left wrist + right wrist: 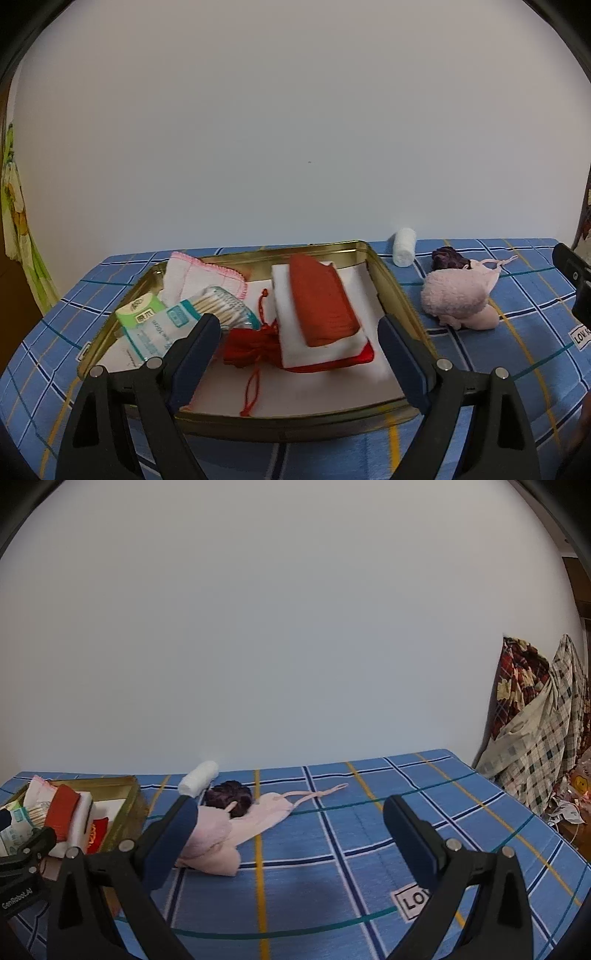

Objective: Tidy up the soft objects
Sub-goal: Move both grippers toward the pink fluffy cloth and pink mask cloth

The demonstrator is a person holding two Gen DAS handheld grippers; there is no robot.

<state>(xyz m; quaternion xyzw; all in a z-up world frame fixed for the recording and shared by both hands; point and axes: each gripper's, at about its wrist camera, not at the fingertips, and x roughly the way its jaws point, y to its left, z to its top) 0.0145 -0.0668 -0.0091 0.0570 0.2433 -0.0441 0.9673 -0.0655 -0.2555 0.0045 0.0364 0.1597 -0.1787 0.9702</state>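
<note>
My left gripper [299,354] hangs over the gold tin [397,291], fingers spread wide, gripping nothing. Inside lies a rust-red folded cloth [321,299] on a white pad [291,332], a red drawstring pouch [251,347] at its left, cotton swabs [221,302] farther left. My right gripper [291,827] gapes wide too, empty, above the blue checked sheet [369,849]. The fluffy pink garment [218,834] lies crumpled at my left finger, a dark purple scrunchie [229,797] and white roll [199,777] just beyond.

A blue plaid sheet [332,849] covers the bed. Checked and floral cloths [535,731] hang past its right edge, against a white wall [295,627].
</note>
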